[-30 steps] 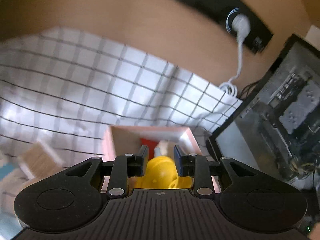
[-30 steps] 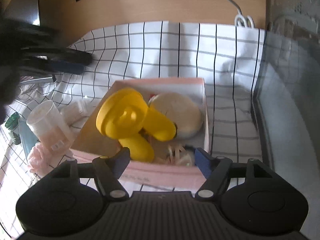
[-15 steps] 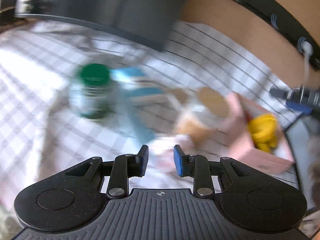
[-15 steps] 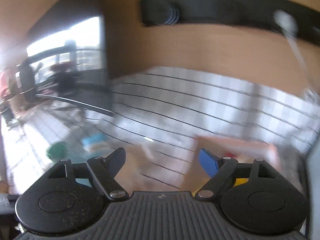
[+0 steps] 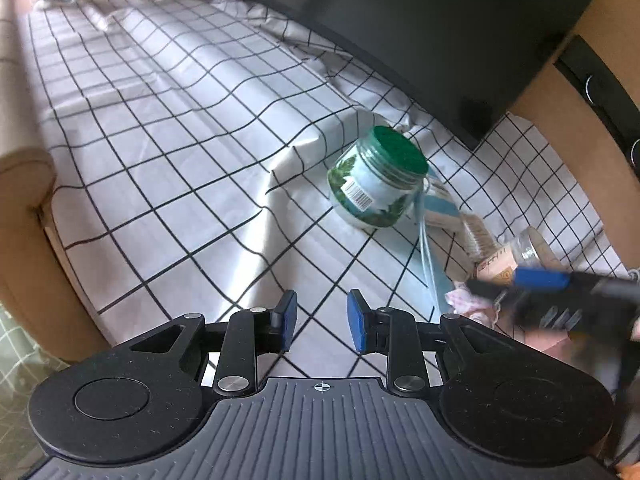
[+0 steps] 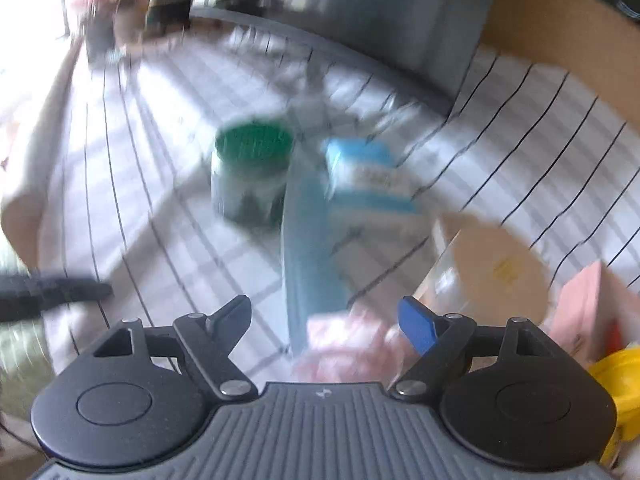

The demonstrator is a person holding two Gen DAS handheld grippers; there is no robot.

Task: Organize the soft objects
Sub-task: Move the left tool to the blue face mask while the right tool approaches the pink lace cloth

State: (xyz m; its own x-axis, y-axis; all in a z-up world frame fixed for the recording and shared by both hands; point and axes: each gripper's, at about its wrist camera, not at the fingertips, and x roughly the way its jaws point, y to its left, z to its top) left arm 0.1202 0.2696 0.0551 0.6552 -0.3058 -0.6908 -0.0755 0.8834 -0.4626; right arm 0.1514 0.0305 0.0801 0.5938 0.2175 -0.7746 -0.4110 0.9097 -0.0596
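A pink soft object lies on the checked cloth just in front of my right gripper, which is open and empty above it; this view is blurred. It also shows in the left wrist view, partly behind the right gripper. My left gripper is open a little and empty over bare cloth. The pink box with the yellow toy sits at the right edge.
A green-lidded jar stands on the cloth, with a blue-and-white packet and a blue strip beside it. A tan-lidded clear container lies near the box. A dark monitor stands behind. The table edge is at left.
Both grippers have swung left, away from the pink box. The left gripper has let go of the yellow toy, now in the box. The right gripper has come over the pink soft object.
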